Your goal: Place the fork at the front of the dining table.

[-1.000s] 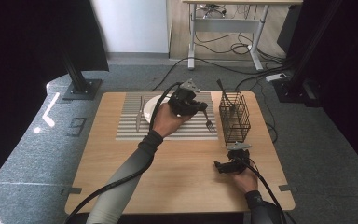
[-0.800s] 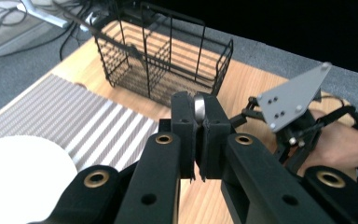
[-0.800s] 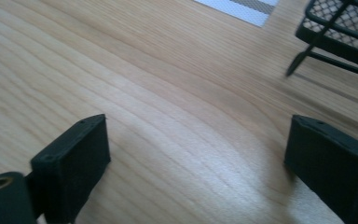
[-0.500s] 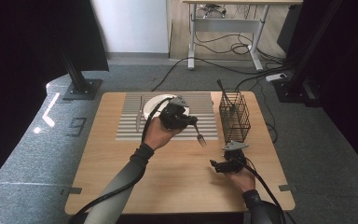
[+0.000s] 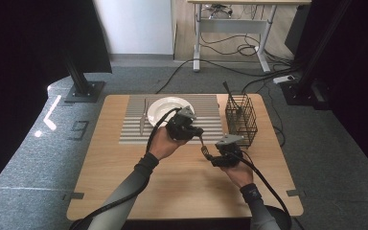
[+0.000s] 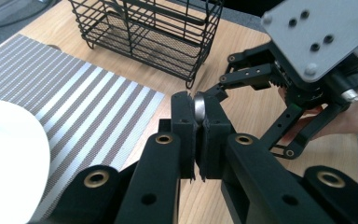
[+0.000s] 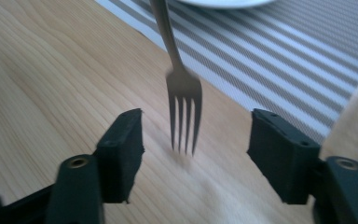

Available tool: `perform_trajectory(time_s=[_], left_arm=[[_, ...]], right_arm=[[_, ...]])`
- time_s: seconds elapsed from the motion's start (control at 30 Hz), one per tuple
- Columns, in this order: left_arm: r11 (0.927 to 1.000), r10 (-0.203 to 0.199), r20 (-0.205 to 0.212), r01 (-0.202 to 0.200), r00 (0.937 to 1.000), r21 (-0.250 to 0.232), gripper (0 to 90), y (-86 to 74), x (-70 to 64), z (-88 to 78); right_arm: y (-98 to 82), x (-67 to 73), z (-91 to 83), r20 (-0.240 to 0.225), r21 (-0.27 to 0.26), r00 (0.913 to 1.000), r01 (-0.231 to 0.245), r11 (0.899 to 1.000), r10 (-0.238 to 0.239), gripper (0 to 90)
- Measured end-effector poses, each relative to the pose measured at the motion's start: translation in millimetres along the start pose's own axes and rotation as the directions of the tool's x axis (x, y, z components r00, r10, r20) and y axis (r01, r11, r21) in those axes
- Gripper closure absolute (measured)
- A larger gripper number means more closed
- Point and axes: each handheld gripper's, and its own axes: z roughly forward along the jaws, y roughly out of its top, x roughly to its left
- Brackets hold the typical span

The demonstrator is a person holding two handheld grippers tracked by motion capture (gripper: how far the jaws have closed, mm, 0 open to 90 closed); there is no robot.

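A: The left gripper (image 5: 191, 130) is clamped on the handle end of the fork (image 5: 204, 146), which hangs with its tines down over the bare table (image 5: 124, 191), at about five o'clock from the plate (image 5: 160, 108) and just off the placemat (image 5: 206, 127).

B: And the right gripper (image 5: 212, 157)?

A: Its jaws have just been closing, but they stand apart. In the right gripper view the fork's (image 7: 183, 93) tines sit between the two pads, and neither pad touches the metal yet.

B: So a handover. What could spoil it?

A: I'd say timing. If the left lets go before the right pads bite, the fork drops onto the wood and may bounce off toward the basket (image 5: 241, 117) at two o'clock.

B: The tines look off centre.

A: Slightly toward the nine o'clock pad. If the jaws close that way, one pad could meet the fork first and push it sideways, twisting it in the left's hold. In the left gripper view only the rounded handle tip (image 6: 199, 108) is pinched, a small purchase, so it could pivot easily.

B: And a grip on the tines?

A: They are thin, smooth and tapering, so the fork could slip or swing once it hangs from them alone.
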Motion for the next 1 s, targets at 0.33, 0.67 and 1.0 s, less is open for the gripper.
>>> perform_trajectory(time_s=[0.33, 0.67, 1.0], left_arm=[[1.0, -0.004, 0.012, 0.004, 0.9999, 0.002, 86.5, -4.2, -1.1, 2.9], [0.9997, -0.004, 0.002, 0.004, 1.0, -0.023, 86.5, -3.6, -1.9, -2.0], [0.9924, 0.007, -0.012, -0.008, 0.9999, -0.122, 62.4, -9.9, -5.6, -7.8]], right_arm=[[31.3, 11.6, 9.1, -0.015, 0.046, 0.998, 0.063, 0.997, -0.062, 64.1], [34.7, 19.0, 13.1, 0.018, 0.047, 0.9937, 0.11, 0.993, -0.11, 82.3], [36.4, 23.6, 10.4, 0.028, 0.0, 0.9947, 0.099, 0.995, -0.099, 84.6]])
